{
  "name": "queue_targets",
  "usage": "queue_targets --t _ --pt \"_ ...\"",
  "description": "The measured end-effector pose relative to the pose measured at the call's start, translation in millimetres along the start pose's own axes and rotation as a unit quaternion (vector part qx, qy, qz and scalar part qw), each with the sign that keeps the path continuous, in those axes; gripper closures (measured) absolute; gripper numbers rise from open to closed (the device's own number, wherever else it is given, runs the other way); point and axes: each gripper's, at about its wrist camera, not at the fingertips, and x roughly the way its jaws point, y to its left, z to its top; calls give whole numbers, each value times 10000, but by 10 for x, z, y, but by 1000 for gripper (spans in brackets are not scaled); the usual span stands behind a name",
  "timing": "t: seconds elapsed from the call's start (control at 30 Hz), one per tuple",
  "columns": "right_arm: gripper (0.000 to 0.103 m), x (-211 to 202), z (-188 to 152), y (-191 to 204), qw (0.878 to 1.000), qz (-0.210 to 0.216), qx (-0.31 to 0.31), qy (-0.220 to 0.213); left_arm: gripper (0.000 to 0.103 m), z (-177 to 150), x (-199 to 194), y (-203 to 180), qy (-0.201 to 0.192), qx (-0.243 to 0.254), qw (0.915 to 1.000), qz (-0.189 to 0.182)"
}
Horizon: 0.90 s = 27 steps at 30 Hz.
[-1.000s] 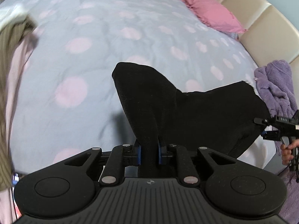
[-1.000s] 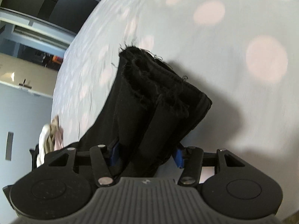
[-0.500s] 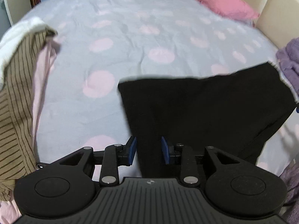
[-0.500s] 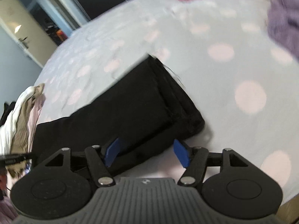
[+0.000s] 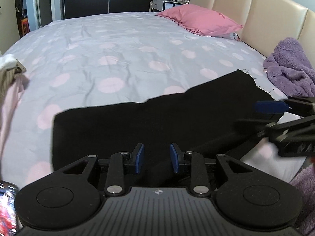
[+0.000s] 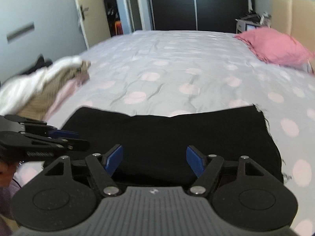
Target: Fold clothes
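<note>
Lying beyond both parted grippers, black garment (image 5: 157, 122).

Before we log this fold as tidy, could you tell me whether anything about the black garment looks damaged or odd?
Yes: the black garment has a frayed right edge, with loose threads sticking out onto the bedspread. Its far edge also runs wavy rather than straight.
</note>
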Motion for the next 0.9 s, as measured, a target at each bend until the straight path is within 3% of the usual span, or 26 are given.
queue_targets --t 0.2,0.27,0.3,0.37,0.67,0.9 --pt "17 283 -116 137 9998 -157 -130 79 79 -196 156 -75 -65 10 9997 233" --pt "26 371 -194 134 9995 -202 -137 215 79 -276 192 -108 -19 156 9996 248" --pt "40 403 -234 141 9992 -216 -161 288 79 -316 209 -123 4 242 9993 271" --pt "55 449 -318 173 9986 -242 -262 397 79 -390 243 -153 46 359 9987 354" --pt "58 597 -701 391 9912 -361 -1197 439 81 -655 381 -375 5 1142 9905 762" --pt "57 523 -568 293 9938 -218 -981 476 81 -562 318 -243 7 736 9960 506"
